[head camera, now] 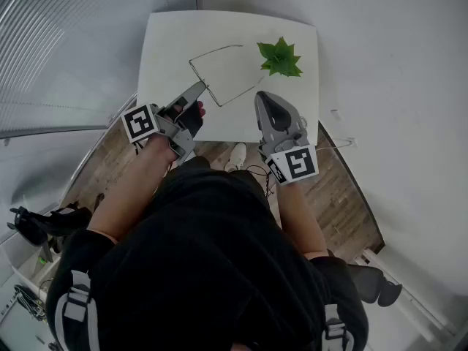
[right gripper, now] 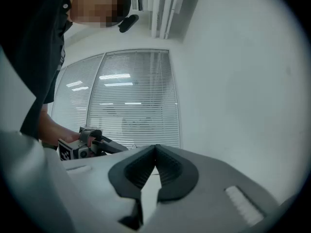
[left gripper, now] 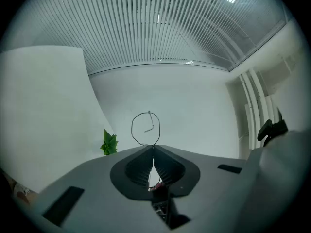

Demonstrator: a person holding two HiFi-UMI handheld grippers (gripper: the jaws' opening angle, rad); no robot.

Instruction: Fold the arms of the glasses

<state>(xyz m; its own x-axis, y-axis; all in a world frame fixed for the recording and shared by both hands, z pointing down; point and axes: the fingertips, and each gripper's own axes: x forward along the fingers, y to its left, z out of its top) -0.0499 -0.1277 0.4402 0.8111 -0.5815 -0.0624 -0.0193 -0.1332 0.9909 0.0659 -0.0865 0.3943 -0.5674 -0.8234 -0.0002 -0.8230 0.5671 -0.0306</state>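
Head view: glasses (head camera: 241, 93) over table (head camera: 168, 42), near its front edge, leaf (head camera: 279, 58) beside. L gripper (head camera: 201, 86) clamped on wire frame. R gripper (head camera: 262, 96) jaws together, empty, just beside. Risk: thin wire twists or slips from L pinch if R pushes arm hard.

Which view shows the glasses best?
Head view: the whole wire outline of the glasses shows against the table. The left gripper view catches one rim only; the right gripper view shows nothing clear of them.
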